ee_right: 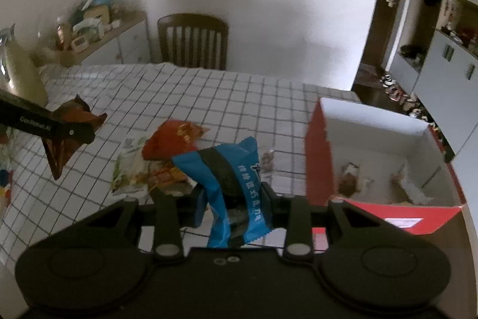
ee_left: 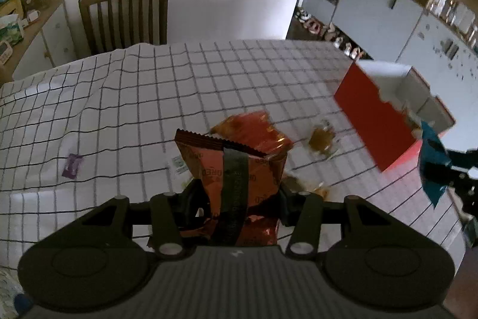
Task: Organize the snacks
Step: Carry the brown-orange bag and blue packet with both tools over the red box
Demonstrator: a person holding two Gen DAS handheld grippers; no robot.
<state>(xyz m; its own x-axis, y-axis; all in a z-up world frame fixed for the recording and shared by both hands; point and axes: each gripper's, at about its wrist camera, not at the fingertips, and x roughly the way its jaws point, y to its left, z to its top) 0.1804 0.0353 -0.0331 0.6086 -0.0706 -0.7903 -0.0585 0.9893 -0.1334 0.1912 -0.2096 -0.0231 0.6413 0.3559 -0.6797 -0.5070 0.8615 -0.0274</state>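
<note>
Red cardboard: the red box (ee_right: 321, 157) is my target; it stands open-topped on the checked tablecloth (ee_right: 209, 97), and I see a few small snacks already lying on its white floor.
Right gripper (ee_right: 234, 193): its fingers are clamped on the blue packet (ee_right: 230, 169), which I hold up off the cloth with its long axis running forward and away from me, tilted left.
Left gripper (ee_left: 237, 193): closed on the brown-orange packet (ee_left: 236, 166), held nearly upright, serrated seal at the top, clear of the table.
Key relation: in the right wrist view the box lies just to the right of and slightly ahead of the blue packet, its near red wall close beside the gripper's right finger; in the left wrist view the same box sits well off to the right, with the right gripper and its blue packet between.
Nearer arm: I judge the right one is nearer, so the blue packet should go in first.
Next move, as I judge it: swing right over the red wall, then let go above the white floor.
Risk: the packet's tail may catch on the wall if I stay low.
Still on the table: an orange bag (ee_right: 174, 139) and a pale green packet (ee_right: 131, 166) lie touching, left of the blue packet; small sweets (ee_left: 321, 138) lie near the box.
</note>
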